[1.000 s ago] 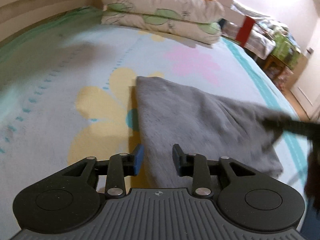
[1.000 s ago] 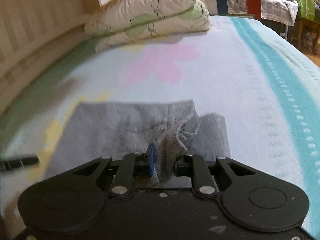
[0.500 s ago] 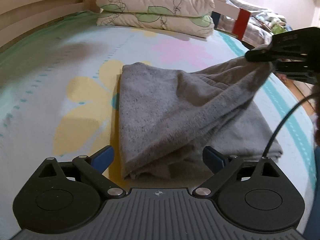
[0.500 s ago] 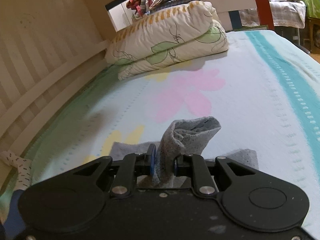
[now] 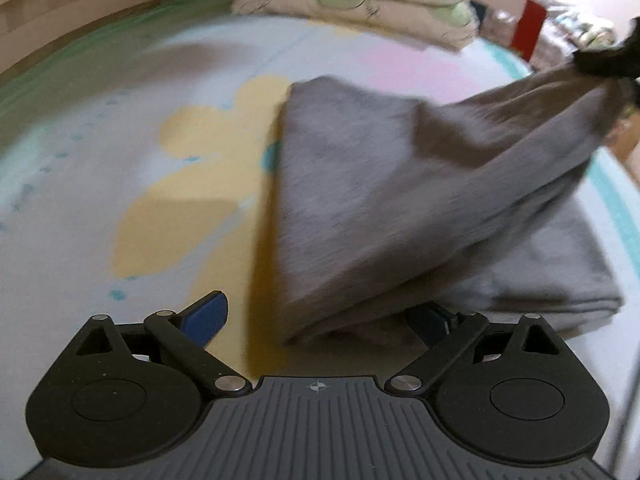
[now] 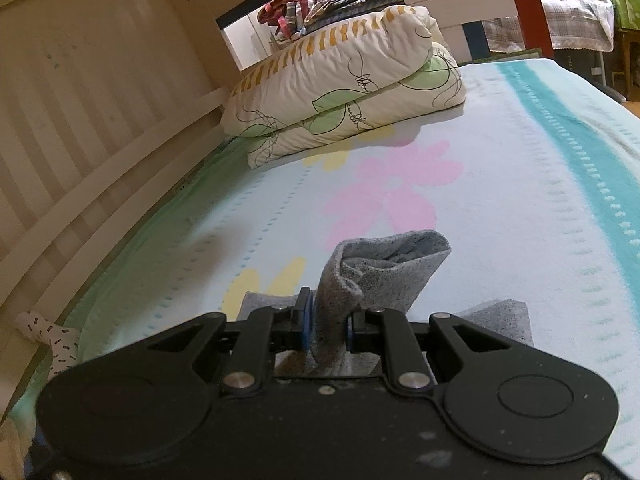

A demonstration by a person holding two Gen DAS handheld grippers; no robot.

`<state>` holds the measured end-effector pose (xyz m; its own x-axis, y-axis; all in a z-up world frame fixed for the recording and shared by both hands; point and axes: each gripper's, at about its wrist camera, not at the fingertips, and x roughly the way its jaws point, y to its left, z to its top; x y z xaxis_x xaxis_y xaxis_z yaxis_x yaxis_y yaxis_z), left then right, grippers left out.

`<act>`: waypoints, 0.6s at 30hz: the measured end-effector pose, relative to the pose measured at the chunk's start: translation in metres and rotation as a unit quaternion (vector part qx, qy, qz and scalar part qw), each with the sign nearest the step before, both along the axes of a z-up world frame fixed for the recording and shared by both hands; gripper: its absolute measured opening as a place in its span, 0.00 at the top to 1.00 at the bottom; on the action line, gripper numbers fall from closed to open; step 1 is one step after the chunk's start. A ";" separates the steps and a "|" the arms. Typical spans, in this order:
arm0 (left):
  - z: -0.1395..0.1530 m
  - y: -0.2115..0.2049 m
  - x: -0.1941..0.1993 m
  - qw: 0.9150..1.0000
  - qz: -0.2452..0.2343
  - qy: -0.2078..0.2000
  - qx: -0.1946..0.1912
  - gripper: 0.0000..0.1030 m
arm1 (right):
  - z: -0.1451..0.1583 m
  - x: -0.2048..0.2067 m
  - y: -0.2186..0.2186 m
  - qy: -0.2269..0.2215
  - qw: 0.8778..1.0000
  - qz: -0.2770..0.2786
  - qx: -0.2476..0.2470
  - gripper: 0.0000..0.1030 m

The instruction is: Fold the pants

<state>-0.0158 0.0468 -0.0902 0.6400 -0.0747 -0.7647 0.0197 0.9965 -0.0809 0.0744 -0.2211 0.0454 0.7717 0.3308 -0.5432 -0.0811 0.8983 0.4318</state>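
Pants point(image 5: 392, 200) lying on bedsheet point(image 5: 120, 160), centre frame; your right gripper point(image 6: 326, 326) clamping lifted corner at upper right; your left gripper point(image 5: 320, 316) hovering spread wide, gripping nothing.

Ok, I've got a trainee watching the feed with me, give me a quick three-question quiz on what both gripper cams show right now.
1. True or false: the left gripper is clamped on the grey pants.
2. Which gripper holds a bunched piece of the pants off the bed sheet?
A. left
B. right
C. neither
3. Fill in: at the far end of the bed, a folded floral ______ lies by the wooden rail.

Key
1. False: its jaws are wide apart, with the near fold of the pants between them.
2. B: the right gripper pinches the fabric.
3. quilt
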 end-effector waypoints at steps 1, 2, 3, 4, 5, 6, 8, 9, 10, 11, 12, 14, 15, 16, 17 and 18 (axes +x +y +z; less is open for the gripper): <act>0.000 0.004 -0.002 1.000 0.006 -0.004 -0.001 0.06 | 0.000 -0.001 -0.002 -0.001 1.000 -0.002 0.001 0.84; 0.001 0.009 -0.004 1.000 0.013 -0.005 -0.001 0.06 | 0.001 -0.002 -0.004 -0.003 1.000 -0.005 0.003 0.84; 0.002 0.014 -0.006 1.000 0.020 -0.005 -0.002 0.06 | 0.001 -0.004 -0.007 -0.004 1.000 -0.009 0.006 0.84; 0.003 0.019 -0.006 1.000 0.025 -0.006 -0.007 0.06 | 0.002 -0.006 -0.010 -0.006 1.000 -0.013 0.007 0.85; 0.003 0.023 -0.007 1.000 0.027 -0.005 -0.012 0.06 | 0.002 -0.008 -0.013 -0.006 1.000 -0.019 0.008 0.85; 0.003 0.027 -0.008 1.000 0.024 -0.003 -0.016 0.05 | 0.001 -0.012 -0.017 -0.007 1.000 -0.024 0.007 0.85; 0.004 0.028 -0.010 1.000 0.020 -0.002 -0.016 0.05 | -0.003 -0.020 -0.024 -0.002 0.999 -0.034 0.002 0.85; 0.005 0.028 -0.011 1.000 0.020 -0.002 -0.015 0.05 | -0.007 -0.026 -0.027 0.003 0.999 -0.038 -0.003 0.85; 0.005 0.028 -0.012 1.000 0.020 -0.002 -0.015 0.05 | -0.013 -0.031 -0.030 0.011 0.999 -0.042 -0.011 0.86; 0.005 0.028 -0.012 1.000 0.018 -0.003 -0.014 0.05 | -0.021 -0.036 -0.032 0.021 0.998 -0.046 -0.020 0.86; 0.005 0.028 -0.013 1.000 0.017 -0.003 -0.013 0.05 | -0.032 -0.041 -0.036 0.038 0.998 -0.052 -0.028 0.86; 0.005 0.029 -0.015 1.000 0.016 -0.002 -0.012 0.05 | -0.056 -0.047 -0.042 0.073 0.995 -0.059 -0.038 0.86; 0.005 0.029 -0.014 1.000 0.014 0.000 -0.012 0.05 | -0.071 -0.049 -0.045 0.095 0.993 -0.061 -0.041 0.86; 0.005 0.030 -0.014 1.000 0.013 0.002 -0.013 0.05 | -0.083 -0.050 -0.047 0.112 0.991 -0.063 -0.038 0.86; 0.006 0.030 -0.015 1.000 0.012 0.005 -0.013 0.05 | -0.092 -0.052 -0.049 0.124 0.990 -0.066 -0.033 0.86; 0.007 0.031 -0.017 1.000 0.011 0.008 -0.014 0.05 | -0.098 -0.054 -0.049 0.126 0.989 -0.067 -0.031 0.86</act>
<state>-0.0325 0.0778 -0.0831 0.6299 -0.0827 -0.7723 -0.0029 0.9941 -0.1088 0.0200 -0.2701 -0.0528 0.6430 0.1956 -0.7404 0.1434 0.9190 0.3673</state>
